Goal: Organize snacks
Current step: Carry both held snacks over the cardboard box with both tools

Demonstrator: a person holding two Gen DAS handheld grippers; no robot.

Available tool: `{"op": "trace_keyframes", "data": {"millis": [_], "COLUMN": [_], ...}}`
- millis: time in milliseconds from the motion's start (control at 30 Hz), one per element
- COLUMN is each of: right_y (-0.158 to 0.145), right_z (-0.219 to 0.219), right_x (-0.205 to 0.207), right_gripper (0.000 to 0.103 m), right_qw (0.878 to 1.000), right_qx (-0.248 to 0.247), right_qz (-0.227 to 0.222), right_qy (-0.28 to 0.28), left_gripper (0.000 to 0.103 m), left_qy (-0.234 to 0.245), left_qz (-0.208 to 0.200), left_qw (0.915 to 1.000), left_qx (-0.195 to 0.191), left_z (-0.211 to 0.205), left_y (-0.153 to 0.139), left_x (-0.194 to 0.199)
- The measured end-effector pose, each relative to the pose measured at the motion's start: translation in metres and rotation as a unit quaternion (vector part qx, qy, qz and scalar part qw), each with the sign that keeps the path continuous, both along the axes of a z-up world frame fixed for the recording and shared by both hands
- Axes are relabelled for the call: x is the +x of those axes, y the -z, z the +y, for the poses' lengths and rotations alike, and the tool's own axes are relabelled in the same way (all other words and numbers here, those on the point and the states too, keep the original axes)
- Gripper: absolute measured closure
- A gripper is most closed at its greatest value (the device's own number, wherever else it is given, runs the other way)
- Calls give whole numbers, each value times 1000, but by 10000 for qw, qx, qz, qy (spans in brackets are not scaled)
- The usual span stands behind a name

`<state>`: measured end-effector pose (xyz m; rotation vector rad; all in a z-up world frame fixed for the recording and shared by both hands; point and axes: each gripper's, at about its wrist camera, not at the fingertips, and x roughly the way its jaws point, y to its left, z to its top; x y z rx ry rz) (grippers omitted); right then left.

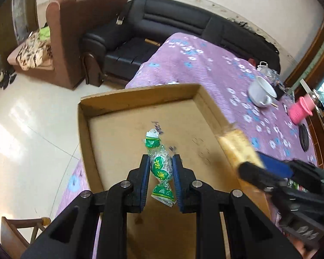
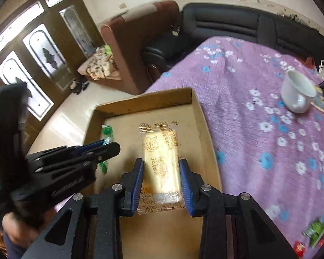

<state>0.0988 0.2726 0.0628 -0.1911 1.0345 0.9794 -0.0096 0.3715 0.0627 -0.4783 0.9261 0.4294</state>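
Your left hand-held gripper (image 1: 161,172) is clamped on a green-and-clear wrapped candy (image 1: 161,168), its blue pads (image 1: 146,183) pressing the wrapper's middle from both sides. The candy hangs above the floor of an open cardboard box (image 1: 84,129), with its twisted ends sticking out past the pads at front and back.

Your right hand-held gripper (image 2: 162,181) grips a flat, clear-wrapped yellow biscuit pack (image 2: 161,166) by its long edges. The pack lies lengthwise between the fingers and reaches forward over the box (image 2: 196,116) interior. In the left wrist view the same pack (image 1: 237,149) appears blurred at the box's right wall, held by the right hand-held gripper (image 1: 267,170).

The box sits at the near-left corner of a counter covered by a purple flowered cloth (image 2: 259,90). On the cloth, well apart from the box, a white cup (image 2: 298,92) lies tilted, and a pink knitted item (image 1: 302,110) is farther right. More wrapped snacks (image 2: 313,233) lie on the cloth at the lower right of the right wrist view. A black sofa (image 1: 172,21) and a brown armchair (image 1: 75,32) stand beyond the counter.
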Motion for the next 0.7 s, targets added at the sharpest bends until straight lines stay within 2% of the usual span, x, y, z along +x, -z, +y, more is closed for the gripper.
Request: {"op": "trace_keyframes", "data": {"millis": [133, 300, 700], "right_y": [19, 32, 37], "right_z": [22, 38, 40], "right_x": [19, 26, 26], "right_gripper": [67, 67, 66], "right_qw": [9997, 9992, 9992], "right_qx": [-71, -254, -249], "right_qz": [191, 196, 203], "right_qy": [168, 237, 251], "left_gripper": [83, 83, 81], "left_qy": [-66, -138, -241], "left_qz": [120, 207, 157], "left_qw": [9999, 9995, 9990], "left_qx": [-69, -186, -349], "left_z": [12, 21, 29], "left_y": [9, 20, 28], "left_x": [13, 18, 16]}}
